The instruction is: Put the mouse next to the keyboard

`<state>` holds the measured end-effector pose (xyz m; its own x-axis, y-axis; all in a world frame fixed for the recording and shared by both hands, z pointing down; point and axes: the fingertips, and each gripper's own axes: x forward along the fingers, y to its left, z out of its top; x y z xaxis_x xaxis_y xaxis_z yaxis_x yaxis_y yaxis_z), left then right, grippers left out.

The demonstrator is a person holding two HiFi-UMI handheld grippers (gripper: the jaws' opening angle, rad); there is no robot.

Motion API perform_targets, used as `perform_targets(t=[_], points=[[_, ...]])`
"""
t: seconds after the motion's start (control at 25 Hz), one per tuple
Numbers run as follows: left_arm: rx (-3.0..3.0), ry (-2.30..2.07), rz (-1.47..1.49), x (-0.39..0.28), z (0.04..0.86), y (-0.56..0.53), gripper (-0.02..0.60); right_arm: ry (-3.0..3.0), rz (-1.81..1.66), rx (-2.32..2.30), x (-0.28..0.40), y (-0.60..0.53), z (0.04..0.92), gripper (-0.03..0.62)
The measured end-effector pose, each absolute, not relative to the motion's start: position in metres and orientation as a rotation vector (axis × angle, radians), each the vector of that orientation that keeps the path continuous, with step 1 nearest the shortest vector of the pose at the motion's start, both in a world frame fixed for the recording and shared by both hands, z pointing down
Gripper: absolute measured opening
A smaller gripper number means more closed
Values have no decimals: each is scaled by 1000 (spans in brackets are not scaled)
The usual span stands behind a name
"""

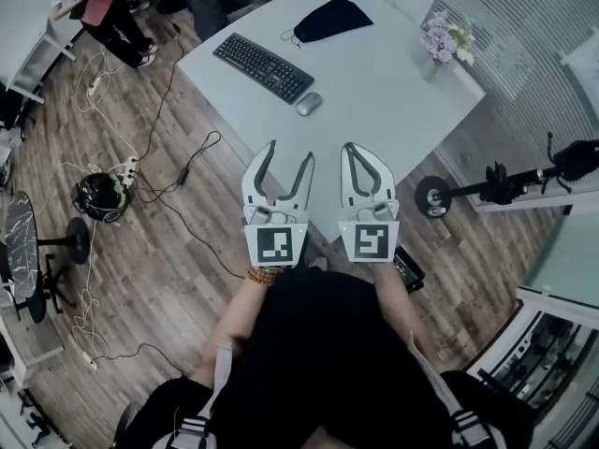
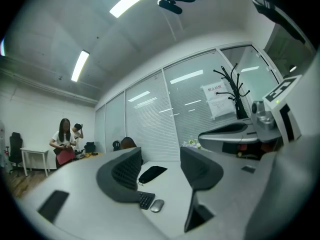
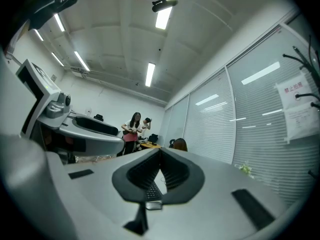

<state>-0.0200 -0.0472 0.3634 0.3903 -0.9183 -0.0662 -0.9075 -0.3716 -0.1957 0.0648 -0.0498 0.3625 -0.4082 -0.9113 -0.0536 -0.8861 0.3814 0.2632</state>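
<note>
Head view puts the white table (image 1: pixel 393 92) at 12 o'clock, with both grippers held level off its near corner, close to our body. The left gripper (image 1: pixel 290 152) sits at 6 o'clock of the table, its jaws well apart with nothing between them. The right gripper (image 1: pixel 352 150) is just beside it at 3 o'clock, its jaw tips together and nothing held.

We see the mouse (image 1: pixel 308 104) on the table at 12 o'clock of the grippers, well apart from both. It lies just beside the near end of the keyboard (image 1: pixel 263 66), at about 4 o'clock of that end. A black pouch (image 1: pixel 329 19) lies beyond them at 1 o'clock of the keyboard, and flowers (image 1: pixel 445 42) stand near the table's far edge at 2 o'clock.

Left gripper view looks between its spread jaws onto the table, with mouse and keyboard low down at 6 o'clock. Right gripper view shows its tips meeting and the mouse just under them.

Cables (image 1: pixel 140 171) trail over the wood floor at 9 o'clock.
</note>
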Motion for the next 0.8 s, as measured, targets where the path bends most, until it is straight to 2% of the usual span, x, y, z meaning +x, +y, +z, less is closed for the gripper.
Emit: perform_targets(t=[0.32,0.52,0.68,0.8], points=[[-2429,1659,-63,-24,363,-32,198,-2550,-359,1628,55,-31,368,-2],[-2411,1676,-57,-24,364,-24,119,-2532,-377,1579,51,-22,372,-2],[-2401,1676,-58,-22,363,-18,83,-2534,-379,1569,52,-15,372,-2],[-2393,1676,-61,-20,362,-17,78,-2553,-366,1590,53,-13,370,-2]])
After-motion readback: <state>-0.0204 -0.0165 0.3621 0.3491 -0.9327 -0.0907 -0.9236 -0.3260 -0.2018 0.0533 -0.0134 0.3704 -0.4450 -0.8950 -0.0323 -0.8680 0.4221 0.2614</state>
